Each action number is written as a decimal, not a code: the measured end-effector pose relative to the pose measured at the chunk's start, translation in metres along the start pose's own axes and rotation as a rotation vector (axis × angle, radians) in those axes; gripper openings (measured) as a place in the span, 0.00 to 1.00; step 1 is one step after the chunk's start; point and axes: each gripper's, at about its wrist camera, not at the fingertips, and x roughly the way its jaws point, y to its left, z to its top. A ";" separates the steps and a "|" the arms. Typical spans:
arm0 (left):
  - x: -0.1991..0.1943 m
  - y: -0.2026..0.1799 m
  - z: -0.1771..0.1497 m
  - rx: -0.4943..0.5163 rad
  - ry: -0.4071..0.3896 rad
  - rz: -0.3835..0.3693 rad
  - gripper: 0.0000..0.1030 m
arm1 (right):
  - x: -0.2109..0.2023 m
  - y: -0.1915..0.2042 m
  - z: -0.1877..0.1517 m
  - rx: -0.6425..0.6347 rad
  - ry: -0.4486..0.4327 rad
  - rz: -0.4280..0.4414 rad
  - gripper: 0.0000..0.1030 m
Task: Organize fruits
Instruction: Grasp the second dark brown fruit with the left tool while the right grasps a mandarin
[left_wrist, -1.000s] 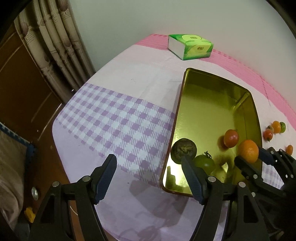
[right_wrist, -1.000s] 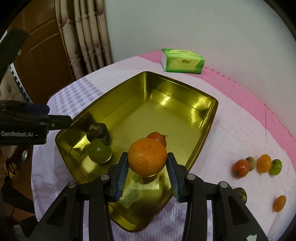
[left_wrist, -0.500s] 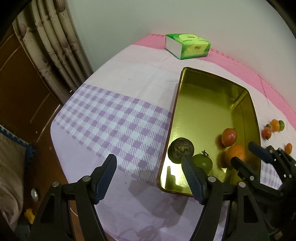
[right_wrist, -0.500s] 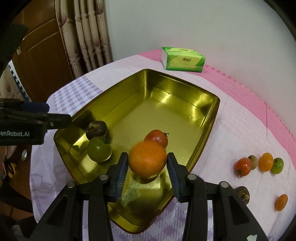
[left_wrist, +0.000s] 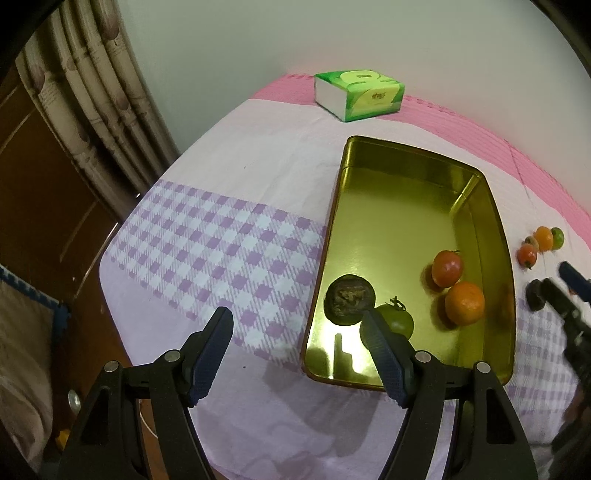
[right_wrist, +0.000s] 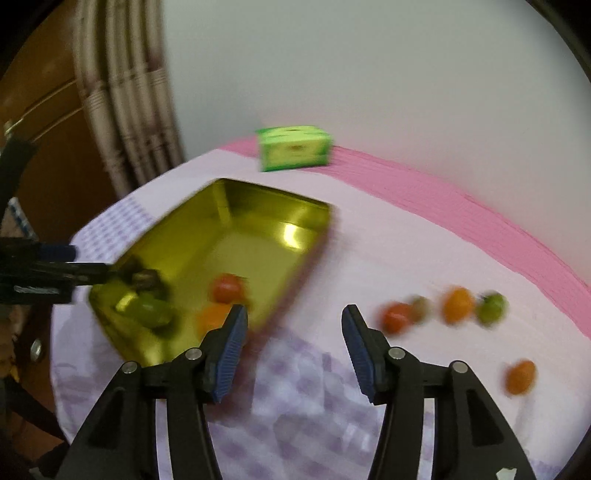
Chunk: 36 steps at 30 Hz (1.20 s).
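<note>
My right gripper (right_wrist: 291, 347) fingers opening, empty; red tomato (right_wrist: 396, 317) just ahead-right. Left gripper (left_wrist: 299, 354) wide, farther.

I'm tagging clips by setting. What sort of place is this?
Probably a room in a home: a table under a pink and purple checked cloth, a curtain beside a wooden door, and a tissue box.

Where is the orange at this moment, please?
In the left wrist view the orange lies inside the gold tray, near its right wall, just below the red tomato and right of the green tomato. No gripper holds it.
</note>
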 end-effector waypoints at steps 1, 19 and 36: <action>0.000 0.000 0.000 0.002 -0.002 0.001 0.71 | -0.003 -0.011 -0.003 0.021 0.000 -0.020 0.49; -0.013 -0.063 -0.003 0.151 -0.028 -0.044 0.71 | -0.017 -0.181 -0.089 0.303 0.062 -0.294 0.49; -0.010 -0.213 0.001 0.340 0.007 -0.259 0.71 | 0.007 -0.191 -0.078 0.303 0.065 -0.283 0.33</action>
